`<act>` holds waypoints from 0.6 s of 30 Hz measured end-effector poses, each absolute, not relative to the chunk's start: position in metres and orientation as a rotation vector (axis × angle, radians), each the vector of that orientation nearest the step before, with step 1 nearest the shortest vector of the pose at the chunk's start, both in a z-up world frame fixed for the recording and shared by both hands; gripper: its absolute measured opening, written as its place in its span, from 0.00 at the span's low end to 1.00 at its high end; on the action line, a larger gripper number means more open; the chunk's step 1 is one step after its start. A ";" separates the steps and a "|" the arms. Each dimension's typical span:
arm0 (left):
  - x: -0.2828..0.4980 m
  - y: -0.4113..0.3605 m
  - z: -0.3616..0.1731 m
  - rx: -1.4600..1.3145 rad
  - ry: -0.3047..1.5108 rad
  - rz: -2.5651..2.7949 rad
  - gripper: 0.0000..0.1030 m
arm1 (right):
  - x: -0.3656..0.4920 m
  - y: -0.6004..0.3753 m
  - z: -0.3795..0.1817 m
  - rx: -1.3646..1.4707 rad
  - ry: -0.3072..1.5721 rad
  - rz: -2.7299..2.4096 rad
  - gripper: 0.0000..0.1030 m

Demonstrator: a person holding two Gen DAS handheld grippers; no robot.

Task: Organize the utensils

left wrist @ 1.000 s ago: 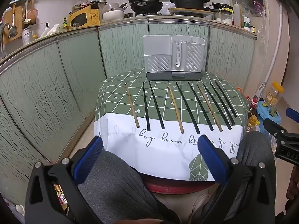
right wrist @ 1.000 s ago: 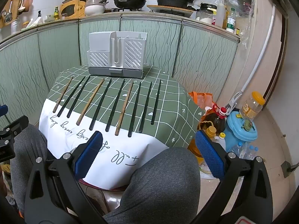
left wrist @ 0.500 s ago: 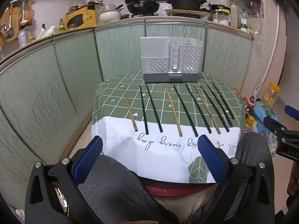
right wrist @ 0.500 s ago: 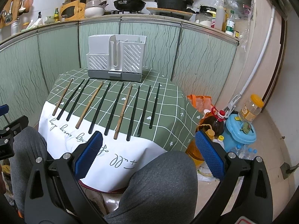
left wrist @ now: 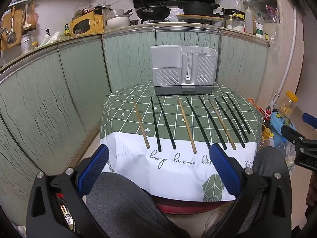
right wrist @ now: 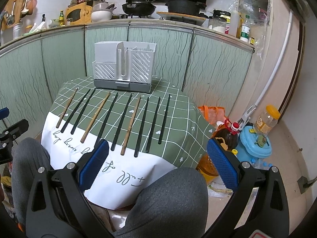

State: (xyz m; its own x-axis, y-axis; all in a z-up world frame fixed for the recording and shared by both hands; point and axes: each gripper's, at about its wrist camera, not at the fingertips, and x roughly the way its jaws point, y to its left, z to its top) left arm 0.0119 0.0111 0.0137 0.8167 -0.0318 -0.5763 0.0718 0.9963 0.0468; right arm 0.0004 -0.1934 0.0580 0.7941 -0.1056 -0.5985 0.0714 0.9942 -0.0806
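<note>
— What is seen ahead of the left gripper (left wrist: 158, 168)?

— Its blue-padded fingers (left wrist: 93, 170) are held wide apart above a grey-trousered knee (left wrist: 122, 202). Beyond, a small table draped in a green checked cloth (left wrist: 126, 117) is seen, with ten chopsticks laid side by side: three brown wooden chopsticks (left wrist: 186, 124) among seven black chopsticks (left wrist: 166, 122).

— And behind them?

— A pale grey slotted plastic utensil holder (left wrist: 183, 70) is stood upright at the far edge. The right gripper (left wrist: 301, 136) is glimpsed at the right border.

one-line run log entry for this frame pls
left gripper: open, empty | right gripper: open, empty | black and wooden chopsticks: on green checked tablecloth | white slotted utensil holder: empty
</note>
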 end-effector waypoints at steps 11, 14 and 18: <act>0.013 0.010 0.011 0.093 0.594 -0.040 0.96 | 0.003 -0.195 0.053 -0.054 0.655 -0.101 0.92; 0.013 0.010 0.013 0.097 0.572 -0.035 0.96 | 0.006 -0.196 0.050 -0.054 0.664 -0.100 0.92; 0.016 0.010 0.012 0.090 0.578 -0.037 0.96 | 0.008 -0.198 0.047 -0.059 0.672 -0.101 0.92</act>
